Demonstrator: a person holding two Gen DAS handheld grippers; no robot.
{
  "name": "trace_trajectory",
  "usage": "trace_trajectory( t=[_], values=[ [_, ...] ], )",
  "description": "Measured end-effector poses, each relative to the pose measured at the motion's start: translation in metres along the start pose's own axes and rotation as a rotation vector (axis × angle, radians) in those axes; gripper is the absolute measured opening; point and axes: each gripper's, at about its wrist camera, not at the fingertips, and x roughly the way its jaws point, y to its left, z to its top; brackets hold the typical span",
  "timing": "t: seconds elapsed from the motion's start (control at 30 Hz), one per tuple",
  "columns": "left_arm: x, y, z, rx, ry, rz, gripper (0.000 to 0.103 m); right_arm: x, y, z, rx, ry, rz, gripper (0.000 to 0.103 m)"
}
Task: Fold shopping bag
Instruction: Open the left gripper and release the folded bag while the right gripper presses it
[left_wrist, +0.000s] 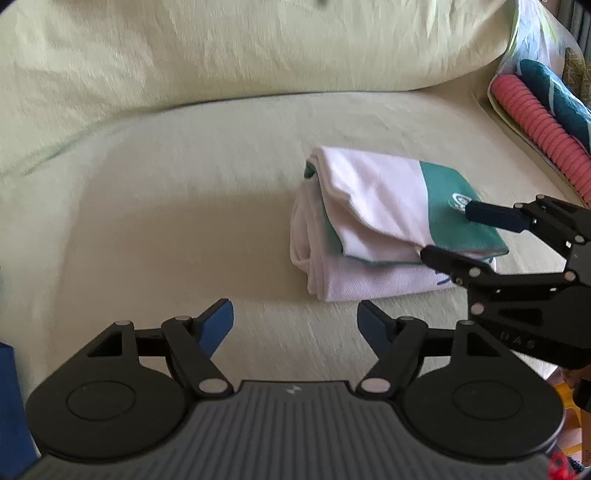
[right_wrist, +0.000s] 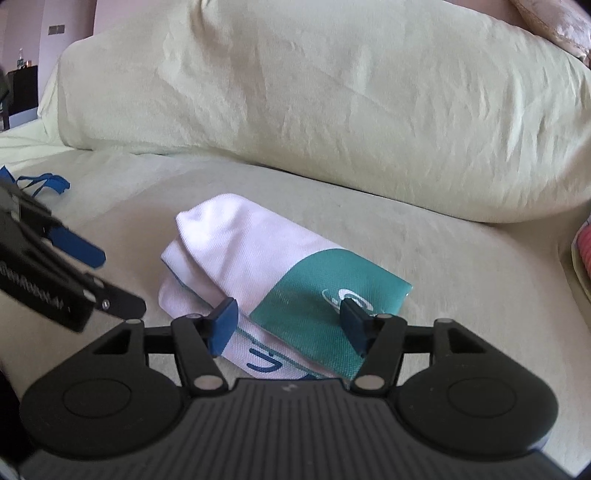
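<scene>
Shopping bag of white woven cloth with a teal-green printed panel (left_wrist: 373, 218) lies folded into a compact, layered packet on the pale green sofa seat cushion (left_wrist: 166, 206), at about two o'clock from the left gripper (left_wrist: 294, 325) in that gripper's own view, and just past the right gripper (right_wrist: 288, 325) at twelve o'clock in the other view; the plump pale green back cushion (right_wrist: 332, 110) rises behind it; the left gripper stands open and empty above bare cushion, well apart from the bag; the right gripper is open too, its blue pads parted at the teal end of the packet, one fingertip (left_wrist: 480, 212) over the printed logo and the other at the lower folded edge, neither plainly pressing; the cloth looks light, soft and limp, with little stiffness of its own, so the folds will likely spring loose or slide if lifted by one layer; the weave seems a little slick; a safer hold is judged to be across the whole stack at the teal end or the rounded white fold at ten o'clock, pinching all layers together.
</scene>
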Motion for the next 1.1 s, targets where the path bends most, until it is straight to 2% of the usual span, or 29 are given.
trace_trajectory(
  t=[0.27,0.4,0.43,0.47,0.57,0.67,0.73,0.8,0.9,0.93,0.97,1.0,1.07,1.1],
  values=[
    [0.005,0.001,0.014,0.011,-0.009,0.006,0.077,-0.002,0.006,-0.008,-0.081,0.003,-0.006,0.058],
    [-0.008,0.009,0.023,0.014,-0.074,-0.033,0.077,-0.001,0.011,-0.012,-0.14,0.018,-0.009,0.058],
    [-0.013,0.011,0.027,0.039,-0.114,-0.059,0.077,0.0,0.012,-0.013,-0.158,0.019,-0.01,0.058],
    [-0.016,0.012,0.029,0.082,-0.153,-0.08,0.076,0.0,0.013,-0.014,-0.168,0.015,-0.011,0.058],
    [-0.015,0.004,0.03,0.27,-0.202,-0.091,0.073,0.0,0.012,-0.015,-0.173,0.009,-0.001,0.058],
    [-0.007,-0.005,0.036,0.435,-0.18,-0.047,0.073,0.0,0.011,-0.014,-0.183,0.011,0.009,0.058],
    [-0.005,-0.014,0.034,0.618,-0.211,-0.005,0.074,0.001,0.01,-0.012,-0.196,0.016,0.017,0.058],
    [-0.003,-0.021,0.03,0.759,-0.239,0.013,0.074,0.001,0.009,-0.011,-0.204,0.019,0.024,0.058],
    [0.005,-0.033,0.017,1.055,-0.287,0.024,0.073,0.001,0.007,-0.01,-0.215,0.025,0.038,0.058],
    [0.009,-0.034,0.016,1.11,-0.282,0.012,0.067,0.001,0.006,-0.009,-0.223,0.027,0.04,0.058],
    [0.013,-0.035,0.015,1.147,-0.269,-0.005,0.064,0.001,0.006,-0.008,-0.23,0.029,0.042,0.058],
    [0.017,-0.036,0.015,1.184,-0.255,-0.023,0.053,0.001,0.006,-0.007,-0.233,0.032,0.044,0.058],
    [0.023,-0.032,0.025,1.136,-0.208,-0.092,0.049,0.002,0.006,-0.005,-0.235,0.033,0.043,0.058],
    [0.024,-0.032,0.027,1.119,-0.202,-0.103,0.047,0.002,0.005,-0.004,-0.235,0.035,0.042,0.058]
  ],
)
